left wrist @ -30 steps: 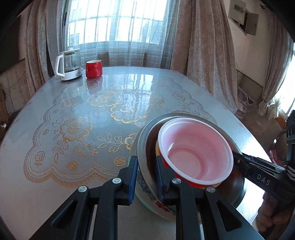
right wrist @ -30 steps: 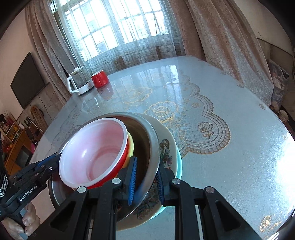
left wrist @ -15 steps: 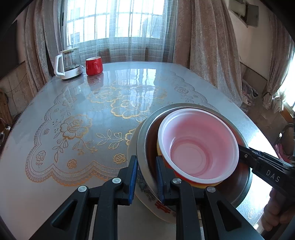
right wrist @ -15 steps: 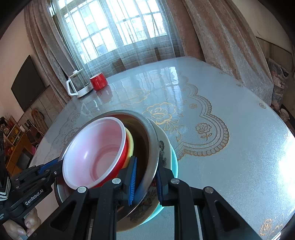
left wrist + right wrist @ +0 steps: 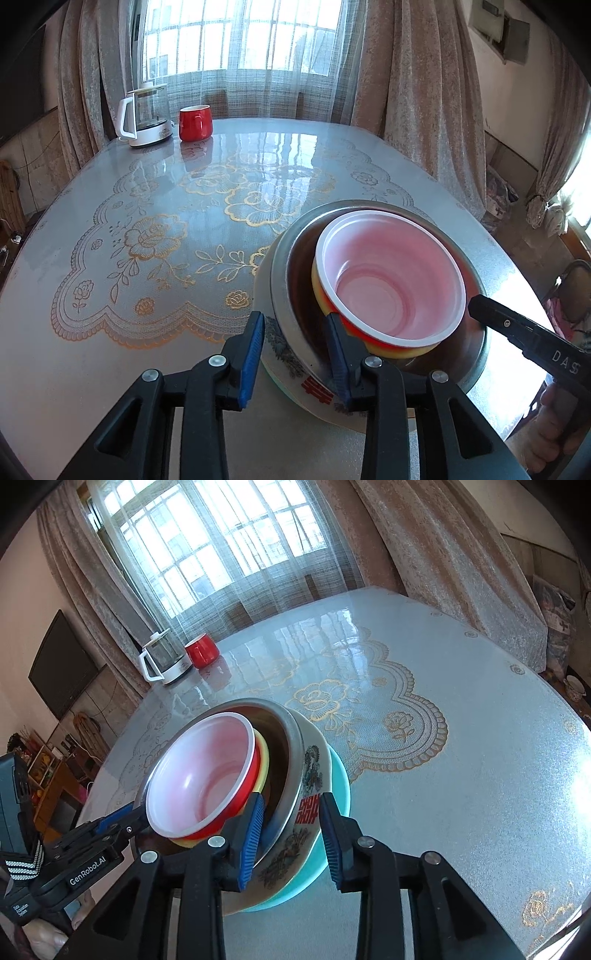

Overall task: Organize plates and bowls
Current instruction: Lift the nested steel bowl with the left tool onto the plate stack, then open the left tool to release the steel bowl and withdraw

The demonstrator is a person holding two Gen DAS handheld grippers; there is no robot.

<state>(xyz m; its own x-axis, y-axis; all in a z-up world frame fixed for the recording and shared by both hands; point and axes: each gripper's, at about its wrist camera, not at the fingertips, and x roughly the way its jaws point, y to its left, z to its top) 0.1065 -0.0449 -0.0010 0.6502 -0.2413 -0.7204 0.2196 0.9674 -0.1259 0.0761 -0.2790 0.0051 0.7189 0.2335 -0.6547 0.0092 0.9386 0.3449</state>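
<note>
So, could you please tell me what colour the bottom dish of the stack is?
Turquoise; the bottom dish shows best in the right wrist view.

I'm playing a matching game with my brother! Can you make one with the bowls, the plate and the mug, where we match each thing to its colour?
Things:
1. top bowl
2. big bowl
3. bottom plate
4. mug

Colours:
A. shiny silver metal
B. teal
C. red all over, by the kettle
D. pale pink inside, red outside

Pairs: 1-D, 2-A, 3-B, 4-C
</note>
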